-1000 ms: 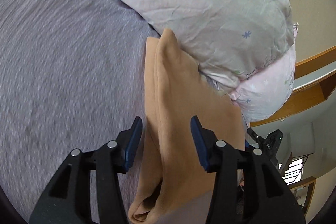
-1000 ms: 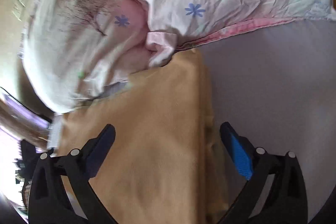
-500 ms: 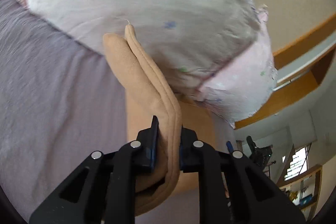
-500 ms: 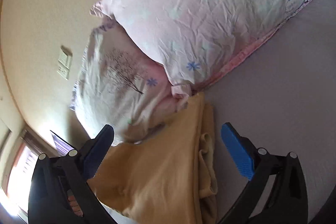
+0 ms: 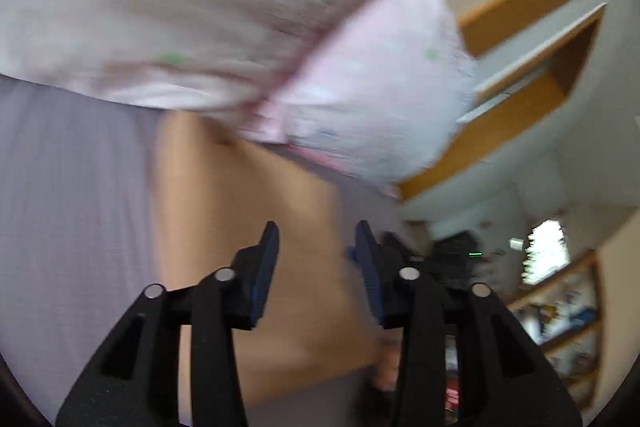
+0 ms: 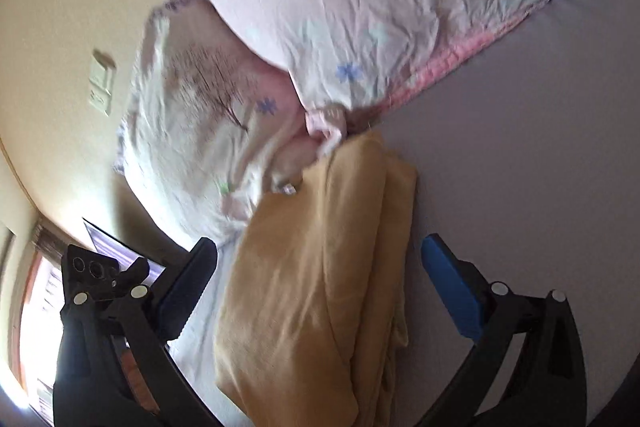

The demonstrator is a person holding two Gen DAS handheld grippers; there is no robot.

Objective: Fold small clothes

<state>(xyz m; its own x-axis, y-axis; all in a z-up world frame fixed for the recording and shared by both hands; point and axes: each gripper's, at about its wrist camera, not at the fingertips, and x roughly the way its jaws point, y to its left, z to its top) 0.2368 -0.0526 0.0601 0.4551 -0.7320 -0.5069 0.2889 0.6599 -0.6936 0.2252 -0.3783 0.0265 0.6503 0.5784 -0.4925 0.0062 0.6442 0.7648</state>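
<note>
A tan folded garment lies flat on the grey bed sheet, its far end against the pillows. My left gripper is open just above the garment's near part, holding nothing; this view is blurred. In the right wrist view the same garment lies folded in layers, yellow-tan, with stacked edges on its right side. My right gripper is wide open, its jaws on either side of the garment, gripping nothing. The left gripper also shows in the right wrist view at the left edge.
Two pale floral pillows lie at the head of the bed, touching the garment's far end. A beige wall with a switch plate is behind them. Wooden shelves and a window are beyond the bed's edge.
My left gripper was shut on the garment's raised folded edge; it has opened and the garment now lies flat. The right gripper stayed open and drew nearer over the garment.
</note>
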